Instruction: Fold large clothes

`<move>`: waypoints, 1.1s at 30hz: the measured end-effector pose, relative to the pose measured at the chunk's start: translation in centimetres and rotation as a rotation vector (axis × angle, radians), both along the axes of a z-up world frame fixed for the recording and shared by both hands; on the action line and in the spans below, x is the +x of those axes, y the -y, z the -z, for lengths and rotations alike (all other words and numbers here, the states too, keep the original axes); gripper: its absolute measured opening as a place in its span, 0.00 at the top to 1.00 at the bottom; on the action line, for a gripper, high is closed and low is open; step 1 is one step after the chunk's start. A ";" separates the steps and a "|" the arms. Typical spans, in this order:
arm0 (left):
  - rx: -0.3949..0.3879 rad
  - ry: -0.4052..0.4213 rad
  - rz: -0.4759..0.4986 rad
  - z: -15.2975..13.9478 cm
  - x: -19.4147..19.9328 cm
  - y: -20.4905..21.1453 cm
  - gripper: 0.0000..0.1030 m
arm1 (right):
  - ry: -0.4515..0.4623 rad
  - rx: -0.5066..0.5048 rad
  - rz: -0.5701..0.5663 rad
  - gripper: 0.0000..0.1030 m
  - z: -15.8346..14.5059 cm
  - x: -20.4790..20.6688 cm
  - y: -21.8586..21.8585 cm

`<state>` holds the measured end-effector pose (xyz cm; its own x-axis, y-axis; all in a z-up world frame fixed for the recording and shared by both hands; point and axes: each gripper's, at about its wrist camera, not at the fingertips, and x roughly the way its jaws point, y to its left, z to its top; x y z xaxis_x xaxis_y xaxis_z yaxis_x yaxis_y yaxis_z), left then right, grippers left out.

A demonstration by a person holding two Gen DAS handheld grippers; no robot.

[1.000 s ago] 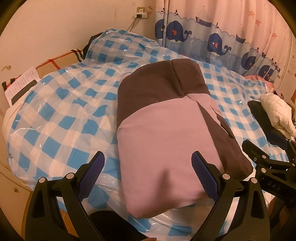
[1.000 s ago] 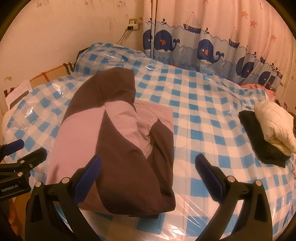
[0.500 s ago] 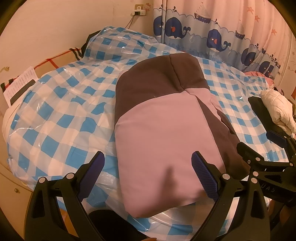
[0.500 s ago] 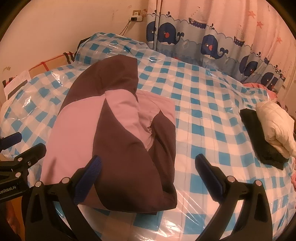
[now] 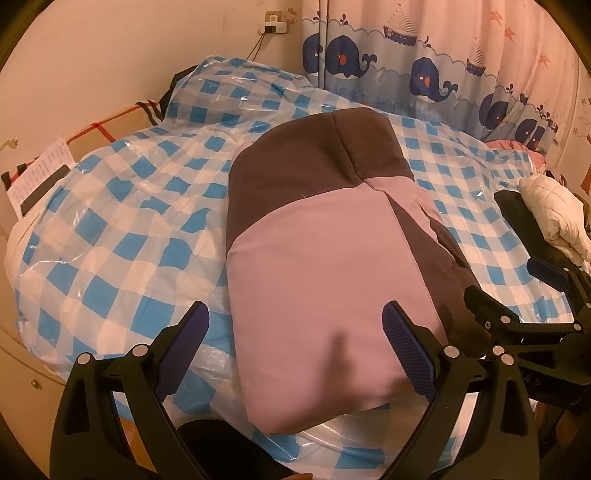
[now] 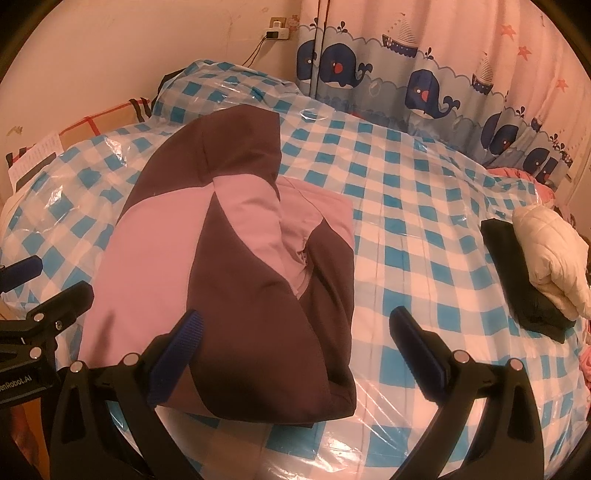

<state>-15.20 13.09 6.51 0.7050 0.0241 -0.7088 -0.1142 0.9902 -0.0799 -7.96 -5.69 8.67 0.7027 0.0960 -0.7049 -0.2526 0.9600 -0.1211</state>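
A pink and dark brown jacket (image 5: 325,266) lies folded lengthwise on the blue-checked, plastic-covered bed (image 5: 122,236); it also shows in the right wrist view (image 6: 229,280). My left gripper (image 5: 295,347) is open and empty, hovering over the jacket's near pink end. My right gripper (image 6: 295,343) is open and empty, over the jacket's near brown corner. Each gripper shows at the edge of the other's view: the right (image 5: 517,295), the left (image 6: 40,291).
A folded white puffy garment (image 6: 550,254) lies on a black one (image 6: 517,280) at the bed's right. A whale-print curtain (image 6: 424,74) hangs behind. A wall with a socket (image 5: 273,26) stands at the back left. Papers (image 5: 37,177) lie at the left edge.
Both grippers have moved a little forward and lower toward the jacket's near end. The jacket has not moved. Both stay open.
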 end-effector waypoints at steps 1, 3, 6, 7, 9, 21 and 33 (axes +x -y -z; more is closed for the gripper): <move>-0.001 0.000 0.000 -0.1 0.0 0.0 0.12 | -0.001 0.000 0.001 0.06 0.0 0.0 0.0; 0.000 0.000 0.000 0.0 0.0 0.0 0.12 | -0.001 -0.001 0.000 0.06 0.1 0.0 -0.1; 0.003 -0.003 0.001 0.0 0.0 0.1 0.12 | -0.002 0.001 0.000 0.06 0.1 0.0 -0.1; 0.002 -0.001 0.000 -0.1 0.0 0.1 0.12 | -0.001 0.001 0.000 0.06 0.0 0.0 -0.1; 0.002 0.000 0.000 -0.1 0.0 0.2 0.12 | -0.001 0.000 0.000 0.06 0.0 0.0 -0.1; 0.006 0.002 0.001 -0.1 0.0 0.3 0.12 | -0.001 0.001 -0.005 0.06 0.1 0.0 -0.1; 0.021 0.014 0.005 -0.4 0.3 0.1 0.12 | -0.002 0.001 -0.005 0.06 0.1 0.0 -0.1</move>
<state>-14.92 13.03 6.87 0.7150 0.0352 -0.6983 -0.1082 0.9923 -0.0608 -7.94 -5.58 8.58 0.7011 0.1001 -0.7061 -0.2575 0.9588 -0.1198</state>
